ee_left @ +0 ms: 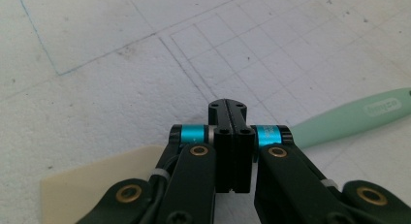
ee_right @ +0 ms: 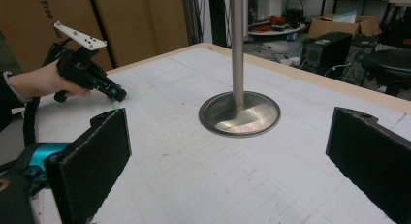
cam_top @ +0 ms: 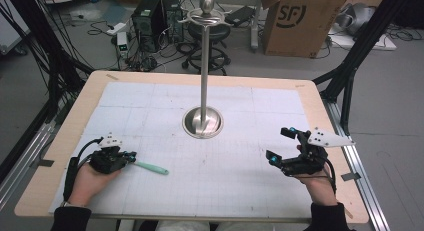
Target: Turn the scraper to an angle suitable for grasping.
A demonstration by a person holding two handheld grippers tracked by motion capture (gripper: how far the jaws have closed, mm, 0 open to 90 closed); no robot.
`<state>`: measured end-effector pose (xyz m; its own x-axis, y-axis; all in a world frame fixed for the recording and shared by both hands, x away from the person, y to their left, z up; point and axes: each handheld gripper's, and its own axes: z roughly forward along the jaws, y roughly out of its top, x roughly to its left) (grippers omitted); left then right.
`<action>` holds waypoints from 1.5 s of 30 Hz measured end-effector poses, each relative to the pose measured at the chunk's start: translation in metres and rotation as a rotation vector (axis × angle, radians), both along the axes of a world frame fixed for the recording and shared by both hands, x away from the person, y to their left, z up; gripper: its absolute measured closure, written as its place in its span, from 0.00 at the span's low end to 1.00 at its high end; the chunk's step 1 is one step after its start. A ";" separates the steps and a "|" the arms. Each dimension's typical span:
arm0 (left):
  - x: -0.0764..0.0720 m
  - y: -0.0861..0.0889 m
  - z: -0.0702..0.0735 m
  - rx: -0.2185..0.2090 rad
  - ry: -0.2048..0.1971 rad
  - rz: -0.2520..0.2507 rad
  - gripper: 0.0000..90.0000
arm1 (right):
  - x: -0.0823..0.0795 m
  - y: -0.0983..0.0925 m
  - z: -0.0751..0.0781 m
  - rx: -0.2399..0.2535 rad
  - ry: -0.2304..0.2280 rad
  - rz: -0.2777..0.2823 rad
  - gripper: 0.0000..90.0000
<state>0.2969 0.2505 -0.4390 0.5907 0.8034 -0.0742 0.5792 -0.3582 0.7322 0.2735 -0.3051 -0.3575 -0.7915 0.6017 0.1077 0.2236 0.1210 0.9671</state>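
Note:
My left gripper [cam_top: 131, 156] rests low on the white mat at the front left, jaws pressed together [ee_left: 228, 106]. A mint-green handle [cam_top: 151, 167] lies on the mat and runs out to the right from under it [ee_left: 349, 118]. A cream flat piece [ee_left: 92, 185] shows beneath the gripper on the other side. I cannot tell whether the jaws pinch this tool. My right gripper [cam_top: 280, 144] hovers at the front right, jaws wide apart with nothing between them [ee_right: 228, 136]. It faces a steel stand [cam_top: 202, 122] with a round base [ee_right: 240, 112]. The left gripper [ee_right: 116, 94] is also seen beyond.
The stand's tall pole [cam_top: 204, 66] rises from mid-table with hooks at its top. The white gridded mat [cam_top: 240, 161] covers most of the wooden table [cam_top: 320, 106]. Computers, cables, a stool and a cardboard box [cam_top: 300, 21] sit on the floor beyond.

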 end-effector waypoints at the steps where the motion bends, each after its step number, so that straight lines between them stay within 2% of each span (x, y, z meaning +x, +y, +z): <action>1: -0.002 0.000 0.002 -0.017 -0.015 -0.002 1.00 | 0.000 0.000 0.000 0.001 -0.002 0.002 0.01; 3: -0.010 0.002 0.008 -0.066 -0.058 -0.020 1.00 | 0.000 0.000 0.001 0.003 -0.004 0.004 0.01; 4: -0.014 0.001 0.009 -0.075 -0.062 -0.023 1.00 | 0.001 0.000 0.001 0.003 -0.005 0.003 0.01; 7: -0.021 0.000 0.007 -0.098 -0.053 -0.034 1.00 | 0.002 -0.001 0.000 0.003 -0.001 -0.004 0.01; 8: -0.026 -0.003 0.004 -0.108 -0.042 -0.055 1.00 | 0.002 -0.002 -0.001 0.002 0.002 -0.006 0.01; 10: -0.028 -0.005 0.002 -0.106 -0.031 -0.069 1.00 | 0.003 -0.002 -0.002 0.002 0.005 -0.007 0.01; 13: -0.027 -0.014 -0.002 -0.069 -0.001 -0.112 1.00 | 0.002 -0.001 -0.001 0.003 0.002 -0.005 0.01; 14: -0.027 -0.014 -0.002 -0.069 -0.001 -0.112 1.00 | 0.002 -0.001 -0.001 0.003 0.002 -0.005 0.01; 16: -0.026 -0.020 -0.004 -0.043 0.009 -0.114 1.00 | 0.001 -0.001 -0.001 0.001 0.001 -0.001 0.01; 19: -0.024 -0.030 -0.004 -0.023 -0.005 -0.146 1.00 | 0.001 -0.002 -0.002 -0.003 0.005 -0.007 0.01; 21: -0.017 -0.038 -0.004 -0.022 -0.013 -0.144 1.00 | 0.001 -0.003 -0.004 -0.006 0.008 -0.012 0.01; 26: -0.007 -0.041 -0.005 -0.016 -0.031 -0.133 1.00 | 0.000 -0.005 -0.006 -0.012 0.020 -0.020 0.01; 27: 0.000 -0.042 -0.006 -0.013 -0.040 -0.116 1.00 | 0.000 -0.005 -0.006 -0.014 0.018 -0.021 0.01; 28: 0.000 -0.042 -0.006 -0.013 -0.040 -0.116 1.00 | -0.001 -0.005 -0.006 -0.015 0.019 -0.024 0.01; 30: 0.009 -0.041 -0.007 -0.018 -0.049 -0.074 1.00 | -0.001 -0.004 -0.006 -0.017 0.018 -0.021 0.01; 32: 0.012 -0.040 -0.007 -0.020 -0.049 -0.068 1.00 | -0.002 -0.004 -0.006 -0.018 0.022 -0.019 0.01; 33: 0.018 -0.039 -0.008 -0.026 -0.059 -0.041 1.00 | -0.001 -0.003 -0.006 -0.019 0.019 -0.018 0.01; 35: 0.020 -0.039 -0.008 -0.026 -0.061 -0.035 1.00 | -0.001 -0.002 -0.006 -0.021 0.023 -0.016 0.01; 36: 0.025 -0.038 -0.009 -0.033 -0.064 -0.013 1.00 | 0.000 -0.001 -0.006 -0.021 0.022 -0.015 0.01; 39: 0.029 -0.039 -0.009 -0.030 -0.068 0.001 1.00 | 0.001 0.001 -0.007 -0.029 0.023 -0.010 0.01; 45: 0.036 -0.037 -0.011 -0.062 -0.078 0.030 1.00 | 0.002 0.004 -0.008 -0.041 0.027 -0.001 0.01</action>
<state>0.3326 0.2138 -0.4502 0.5723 0.8162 -0.0796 0.5297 -0.2938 0.7957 0.2758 -0.3015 -0.3656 -0.7879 0.6069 0.1043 0.2495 0.1598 0.9551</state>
